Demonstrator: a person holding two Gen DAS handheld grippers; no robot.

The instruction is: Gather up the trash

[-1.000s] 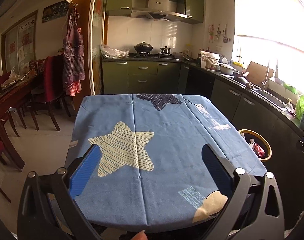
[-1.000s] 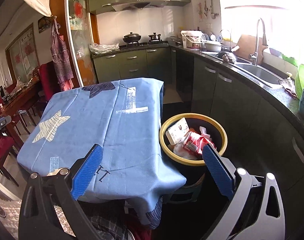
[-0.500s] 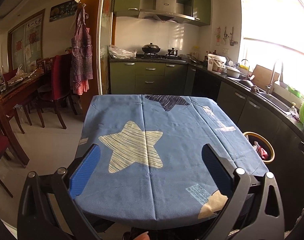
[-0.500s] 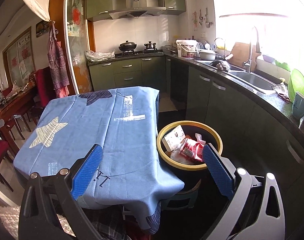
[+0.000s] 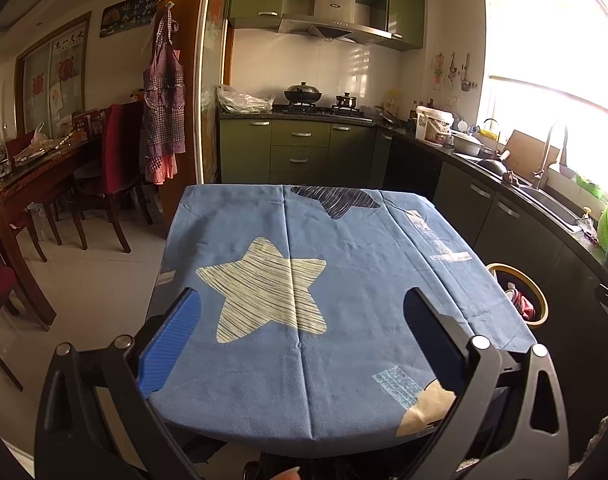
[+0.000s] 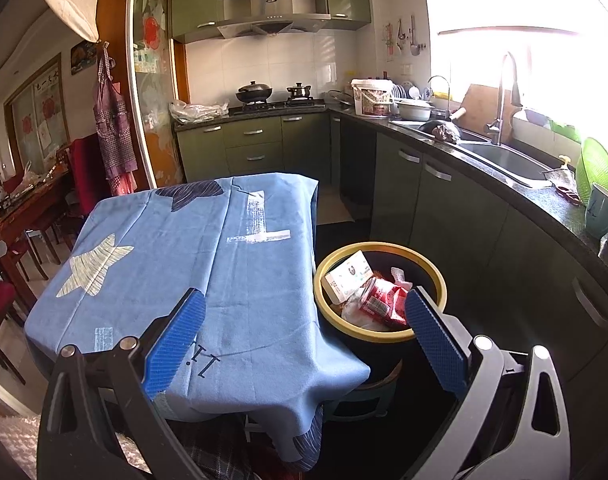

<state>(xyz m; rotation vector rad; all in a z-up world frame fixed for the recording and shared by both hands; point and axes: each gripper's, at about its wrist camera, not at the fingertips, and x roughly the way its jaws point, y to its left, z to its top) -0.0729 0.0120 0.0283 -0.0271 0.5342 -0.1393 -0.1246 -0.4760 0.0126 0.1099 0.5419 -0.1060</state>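
Blue cloth with pale stars [image 5: 304,320] draped over the table [image 6: 240,272], bare of any loose litter in either view. Beside the table's right edge, just off its near right corner, a yellow-rimmed bin [image 6: 436,276] already holding the trash: a white carton [image 6: 346,276], a red-labelled can or wrapper [image 6: 384,298], some crumpled pale plastic beneath. Carton leaning against the bin's left wall, long axis tilted up toward the far rim, printed face turned upward; red piece lying roughly across the bin, long axis slanting from near right to far left, which end leads not clear. Left gripper [image 5: 304,344] held above the table's near edge, jaws spread wide, nothing between them. Right gripper [image 6: 304,340] held over the near right corner, jaws likewise spread and empty, one pad in line with the bin's near rim. Judged from this: collecting apparently finished or nearly so, nothing visibly left on the cloth; floor around the table mostly hidden, so stray pieces there not ruled out.
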